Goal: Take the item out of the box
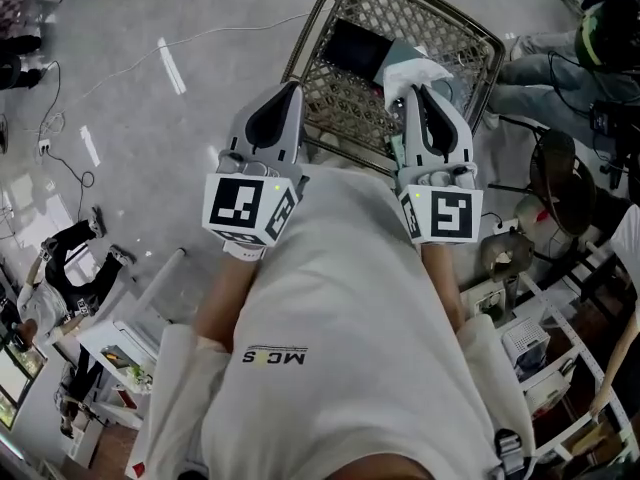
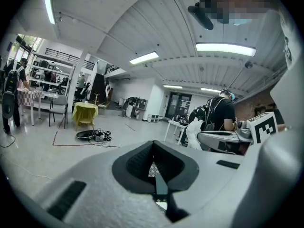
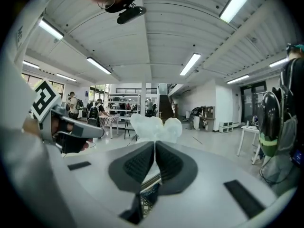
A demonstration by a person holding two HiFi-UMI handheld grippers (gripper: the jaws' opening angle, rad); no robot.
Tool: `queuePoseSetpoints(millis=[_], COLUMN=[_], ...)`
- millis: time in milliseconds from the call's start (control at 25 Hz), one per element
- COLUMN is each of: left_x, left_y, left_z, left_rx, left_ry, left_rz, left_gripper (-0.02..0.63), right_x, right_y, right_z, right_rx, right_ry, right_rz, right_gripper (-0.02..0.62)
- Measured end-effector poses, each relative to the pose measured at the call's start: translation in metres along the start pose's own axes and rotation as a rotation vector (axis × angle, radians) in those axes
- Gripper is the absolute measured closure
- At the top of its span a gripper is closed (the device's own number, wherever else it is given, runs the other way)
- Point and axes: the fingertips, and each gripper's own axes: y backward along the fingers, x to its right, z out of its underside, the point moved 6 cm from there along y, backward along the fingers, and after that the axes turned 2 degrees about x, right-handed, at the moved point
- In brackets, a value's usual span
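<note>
A wire mesh basket (image 1: 330, 98) stands on the floor in front of me, with a black flat item (image 1: 352, 48) lying inside it. My right gripper (image 1: 418, 90) is held over the basket's near right side, shut on a crumpled white plastic bag (image 1: 412, 72). From the right gripper view, the bag (image 3: 154, 127) bulges out past the closed jaws of the right gripper (image 3: 155, 145). My left gripper (image 1: 290, 90) hovers beside it over the basket's near left edge, shut with nothing in it. In the left gripper view, the left gripper (image 2: 153, 161) shows only a thin seam.
A seated person (image 1: 560, 58) is just right of the basket. White shelving (image 1: 545, 353) stands at the lower right, more furniture (image 1: 110, 348) at the lower left. Cables (image 1: 60, 138) trail over the grey floor. A yellow-covered chair (image 2: 85, 114) and a white table (image 2: 175, 126) stand farther off.
</note>
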Motion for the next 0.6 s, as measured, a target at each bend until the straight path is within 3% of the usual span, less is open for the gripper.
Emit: queuePoseSetpoints(millis=[600], left_x=[0.008], left_y=[0.009], left_z=[0.002], left_rx=[-0.005], left_ry=[0.003], left_rz=[0.014], left_gripper=[0.581], right_x=[0.001], right_y=[0.012], right_z=[0.005], right_rx=[-0.003], right_ry=[-0.041], right_rz=[0.041], right_gripper=[0.572])
